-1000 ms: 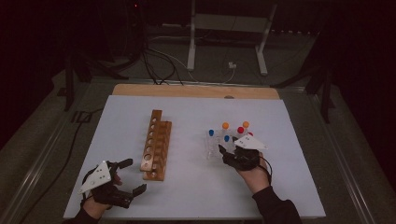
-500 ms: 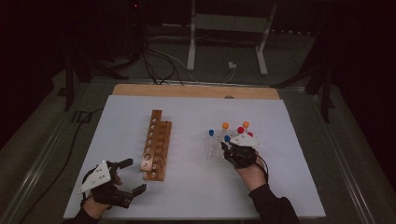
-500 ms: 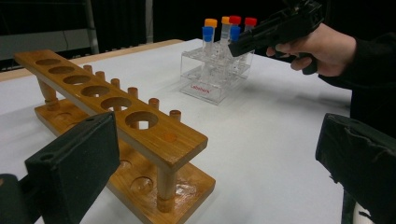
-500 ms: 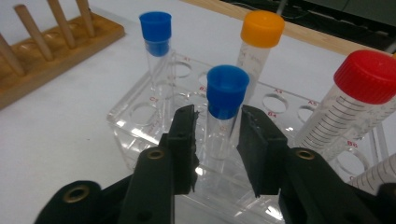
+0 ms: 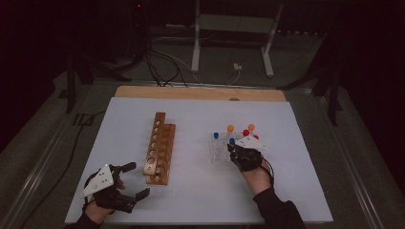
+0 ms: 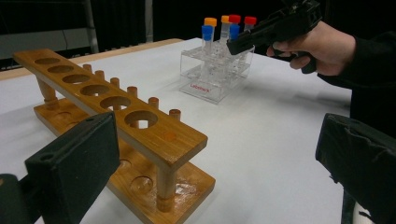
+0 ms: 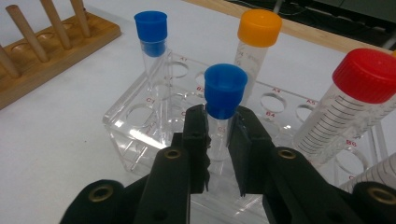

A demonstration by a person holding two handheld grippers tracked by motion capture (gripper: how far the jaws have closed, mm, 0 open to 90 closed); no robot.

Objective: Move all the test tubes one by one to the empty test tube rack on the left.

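Right gripper just clamped blue-capped tube below cap; light, slick plastic, grip w/ care.

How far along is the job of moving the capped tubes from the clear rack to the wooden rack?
Done: nothing yet; the wooden rack has every visible hole empty. In hand: the right gripper has just been closing and now clamps a blue-capped tube still standing in the clear rack. The left gripper waits open. Left: lifting this tube across, then the other capped tubes.
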